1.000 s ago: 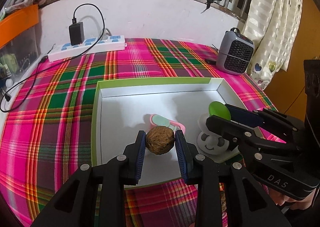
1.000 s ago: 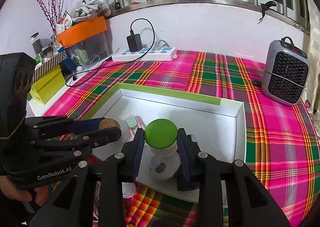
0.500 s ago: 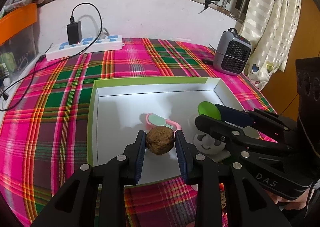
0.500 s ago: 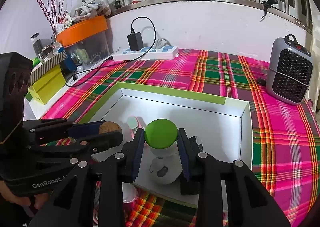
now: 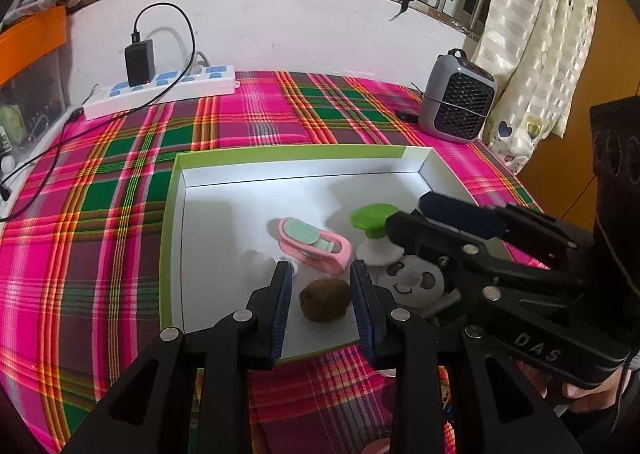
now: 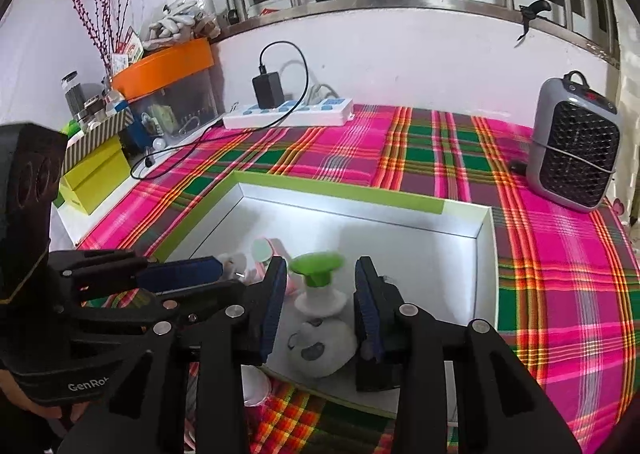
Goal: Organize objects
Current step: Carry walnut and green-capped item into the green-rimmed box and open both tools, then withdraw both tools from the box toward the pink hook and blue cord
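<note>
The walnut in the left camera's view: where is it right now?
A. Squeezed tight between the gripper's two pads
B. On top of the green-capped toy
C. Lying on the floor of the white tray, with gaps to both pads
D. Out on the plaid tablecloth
C. The walnut rests on the floor of the white tray, and white floor shows on each side between it and the left gripper pads.

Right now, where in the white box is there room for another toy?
The far half of the box, along its back wall, is bare; so is the left side beside the pink clip. Near right is crowded: walnut, panda toy, green-topped stand.
</note>
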{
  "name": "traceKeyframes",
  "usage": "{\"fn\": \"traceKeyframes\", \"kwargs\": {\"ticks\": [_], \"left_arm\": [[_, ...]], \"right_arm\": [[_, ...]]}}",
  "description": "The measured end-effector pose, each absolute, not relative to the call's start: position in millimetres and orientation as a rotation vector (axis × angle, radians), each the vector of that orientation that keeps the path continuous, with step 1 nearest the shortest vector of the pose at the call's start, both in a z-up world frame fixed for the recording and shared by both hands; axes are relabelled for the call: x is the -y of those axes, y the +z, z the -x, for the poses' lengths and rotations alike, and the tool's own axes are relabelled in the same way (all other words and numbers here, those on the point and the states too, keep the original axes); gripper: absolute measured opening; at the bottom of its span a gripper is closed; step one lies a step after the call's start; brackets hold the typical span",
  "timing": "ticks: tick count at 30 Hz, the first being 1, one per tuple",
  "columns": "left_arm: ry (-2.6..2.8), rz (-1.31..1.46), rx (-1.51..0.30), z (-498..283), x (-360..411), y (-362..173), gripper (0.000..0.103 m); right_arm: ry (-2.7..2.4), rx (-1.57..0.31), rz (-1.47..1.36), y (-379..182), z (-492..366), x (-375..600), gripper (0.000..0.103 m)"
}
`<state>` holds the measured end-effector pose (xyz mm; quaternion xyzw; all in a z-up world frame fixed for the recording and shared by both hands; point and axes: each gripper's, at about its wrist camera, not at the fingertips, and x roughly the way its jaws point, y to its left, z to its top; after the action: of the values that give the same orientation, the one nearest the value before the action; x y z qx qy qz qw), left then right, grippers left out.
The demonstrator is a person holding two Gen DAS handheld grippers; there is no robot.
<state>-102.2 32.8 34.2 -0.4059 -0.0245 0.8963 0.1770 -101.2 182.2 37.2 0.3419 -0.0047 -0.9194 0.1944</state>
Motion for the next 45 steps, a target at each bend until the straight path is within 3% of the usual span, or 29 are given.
{"fn": "traceKeyframes", "kwargs": {"ticks": [3,26,45], "left_arm": [[2.542,1.152,0.074,102.6,-31.5,33.3,0.028],[2.566,1.083,0.106,64.5,-29.8,53.4,0.028],[2.528,1.154,0.177,-3.2,-17.5,30.8,0.028]], "right_arm": [[-2.583,0.037,-0.952,40.0,100.2,-186.7,0.049],[-2.616,0.050,-0.956,53.1,47.8,-201.4,0.049],[-2.533,0.090,-1.046,35.5,-22.4,-212.8,0.049]]}}
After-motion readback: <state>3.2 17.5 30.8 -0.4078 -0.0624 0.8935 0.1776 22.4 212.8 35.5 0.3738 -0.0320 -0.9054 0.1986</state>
